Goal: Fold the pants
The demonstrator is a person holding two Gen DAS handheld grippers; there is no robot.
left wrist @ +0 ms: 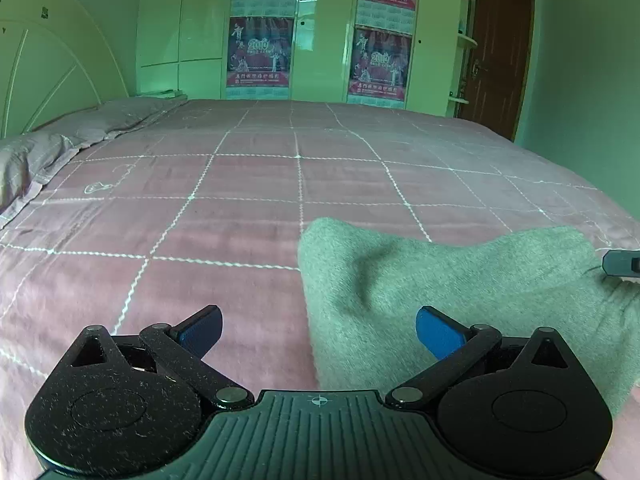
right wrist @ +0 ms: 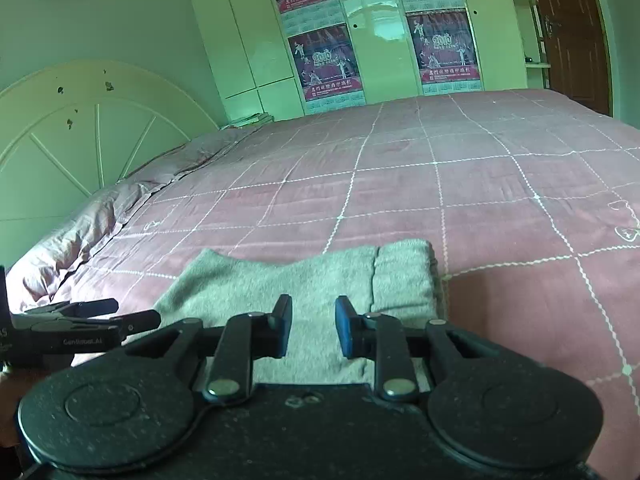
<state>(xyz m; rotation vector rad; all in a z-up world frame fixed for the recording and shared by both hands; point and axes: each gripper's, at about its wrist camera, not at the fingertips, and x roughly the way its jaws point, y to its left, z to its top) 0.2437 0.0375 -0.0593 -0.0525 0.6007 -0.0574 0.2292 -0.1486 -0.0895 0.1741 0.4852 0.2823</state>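
The grey pants (left wrist: 460, 292) lie folded in a compact bundle on the pink checked bedspread (left wrist: 224, 208). My left gripper (left wrist: 318, 330) is wide open and empty, just above the bundle's near left edge. In the right wrist view the pants (right wrist: 312, 280) show a rolled fold along their right side. My right gripper (right wrist: 313, 326) is open and empty, low over the near part of the pants. The left gripper also shows in the right wrist view (right wrist: 120, 314), at the pants' left edge.
The bedspread (right wrist: 500, 220) stretches far ahead. Pillows (left wrist: 48, 148) and a white headboard (left wrist: 44, 76) stand at the left. Wardrobe doors with posters (left wrist: 260, 52) and a brown door (left wrist: 500, 48) are beyond the bed.
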